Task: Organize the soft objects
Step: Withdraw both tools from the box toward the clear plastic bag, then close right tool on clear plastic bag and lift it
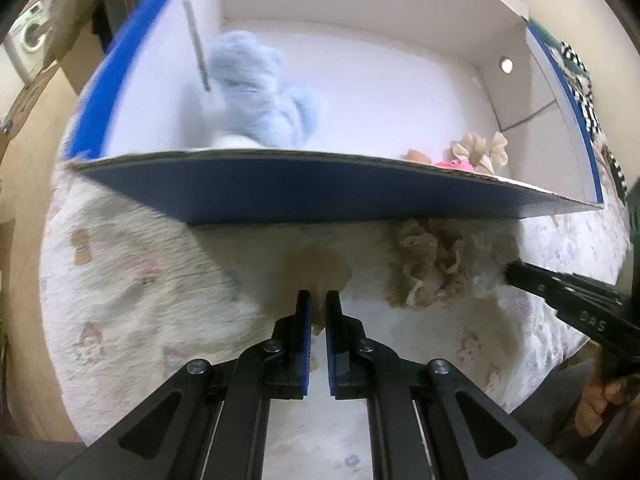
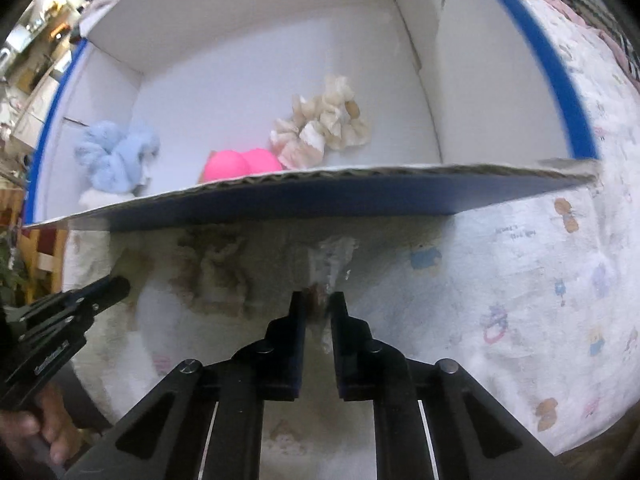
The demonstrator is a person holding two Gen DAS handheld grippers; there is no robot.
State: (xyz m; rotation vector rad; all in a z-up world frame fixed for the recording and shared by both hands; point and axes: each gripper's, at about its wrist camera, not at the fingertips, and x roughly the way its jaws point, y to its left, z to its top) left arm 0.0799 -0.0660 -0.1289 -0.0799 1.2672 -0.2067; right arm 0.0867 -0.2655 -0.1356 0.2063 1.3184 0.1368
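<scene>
A pale soft piece (image 1: 320, 272) is pinched by the left gripper (image 1: 318, 312) and a whitish tuft (image 2: 330, 260) by the right gripper (image 2: 319, 312) (jaws closed); lifting over the box (image 2: 304, 196) wall is judged next.

Legible text is scarce. "DAS" in pale embossed letters on the black arm of the right tongs (image 1: 576, 300), seen from the left wrist view, off to the right of the left tongs. A small white label on the arm of the left tongs (image 2: 80, 300) in the right wrist view: too blurred to read. Faint printed writing on the patterned bedsheet (image 2: 520, 236), up and right of the right tongs: not legible.
</scene>
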